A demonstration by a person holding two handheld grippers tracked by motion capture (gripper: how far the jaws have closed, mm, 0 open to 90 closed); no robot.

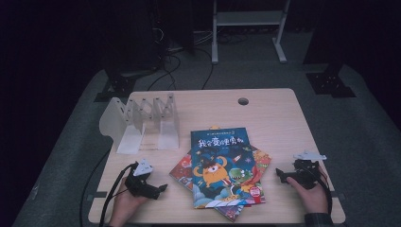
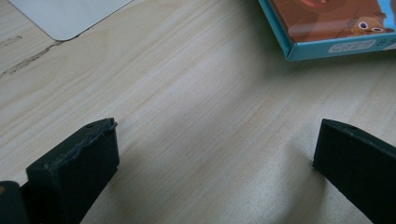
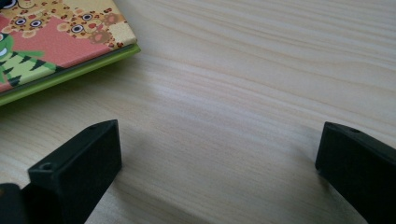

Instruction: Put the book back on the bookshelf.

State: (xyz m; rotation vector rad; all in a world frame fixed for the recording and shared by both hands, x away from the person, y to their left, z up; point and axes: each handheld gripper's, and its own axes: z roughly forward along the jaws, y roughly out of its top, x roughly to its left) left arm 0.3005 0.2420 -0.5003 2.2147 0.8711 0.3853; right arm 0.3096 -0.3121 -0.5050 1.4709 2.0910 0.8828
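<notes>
Both grippers, left (image 1: 163, 187) and right (image 1: 279, 173), rest wide-fingered beside the fanned stack of colourful picture books (image 1: 222, 170); a one-sided grab could slide the stack apart.

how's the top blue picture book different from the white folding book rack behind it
The blue picture book with the orange monster cover lies flat on a fanned pile of books; the white accordion-style book rack stands upright at the table's back left. The book is colourful and printed; the rack is plain white. The book sits between the two claws; the rack stands farther back and holds no books. Both rest on the light wooden table.
</notes>
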